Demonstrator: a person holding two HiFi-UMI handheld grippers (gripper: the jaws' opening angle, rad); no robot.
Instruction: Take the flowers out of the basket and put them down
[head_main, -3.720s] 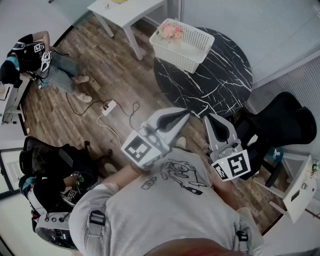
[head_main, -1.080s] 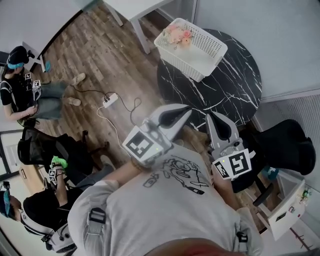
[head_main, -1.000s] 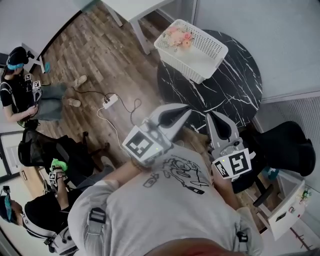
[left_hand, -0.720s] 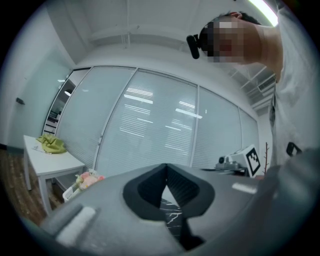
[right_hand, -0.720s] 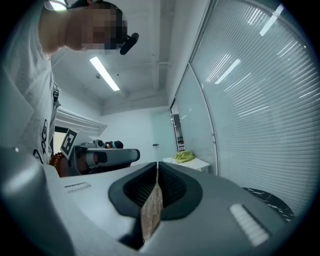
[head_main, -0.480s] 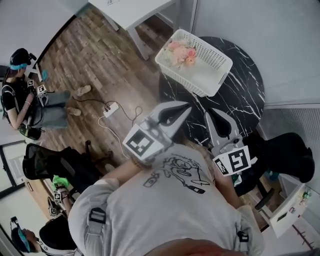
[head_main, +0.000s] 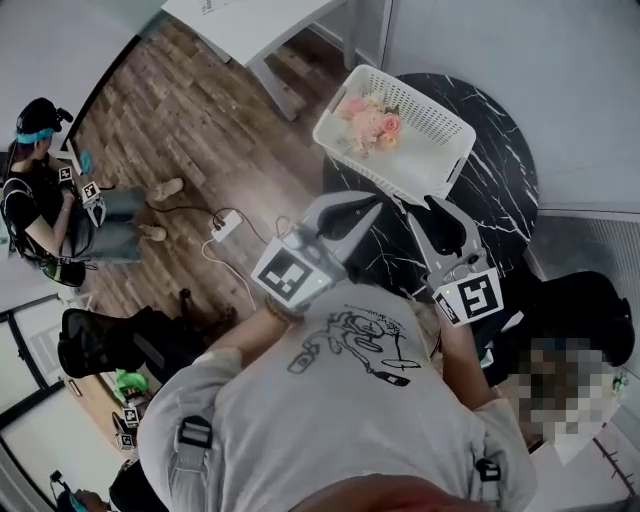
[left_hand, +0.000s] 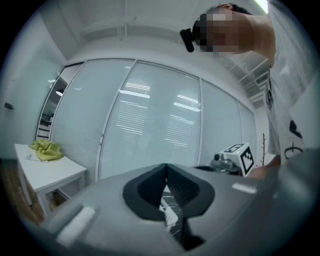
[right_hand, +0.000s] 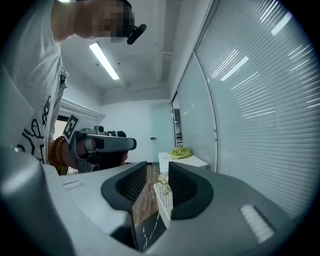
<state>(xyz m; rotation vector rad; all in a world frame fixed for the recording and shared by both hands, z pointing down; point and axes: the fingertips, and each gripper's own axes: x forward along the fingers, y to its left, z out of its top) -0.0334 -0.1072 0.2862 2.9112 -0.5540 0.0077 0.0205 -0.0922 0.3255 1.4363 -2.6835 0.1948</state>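
A white slatted basket (head_main: 420, 120) stands on the near-left part of a round black marble table (head_main: 490, 180). Pink and cream flowers (head_main: 372, 122) lie in its left end. My left gripper (head_main: 368, 204) is shut with nothing in it and hangs level just short of the table's edge. Beside it my right gripper (head_main: 428, 207) is over the table's near rim, a short way from the basket. Its jaws have just been opening, and nothing is between them. In the right gripper view the basket (right_hand: 164, 197) and flowers (right_hand: 162, 178) show beyond the gap.
A white side table (head_main: 260, 20) stands beyond the basket on the left. A power strip with cables (head_main: 226, 224) lies on the wooden floor. A seated person (head_main: 45, 190) is at far left. A black chair (head_main: 590, 320) is on the right.
Both grippers have come forward towards the table, and the basket now lies much closer to them. The right gripper's jaws have parted; the left stays shut.
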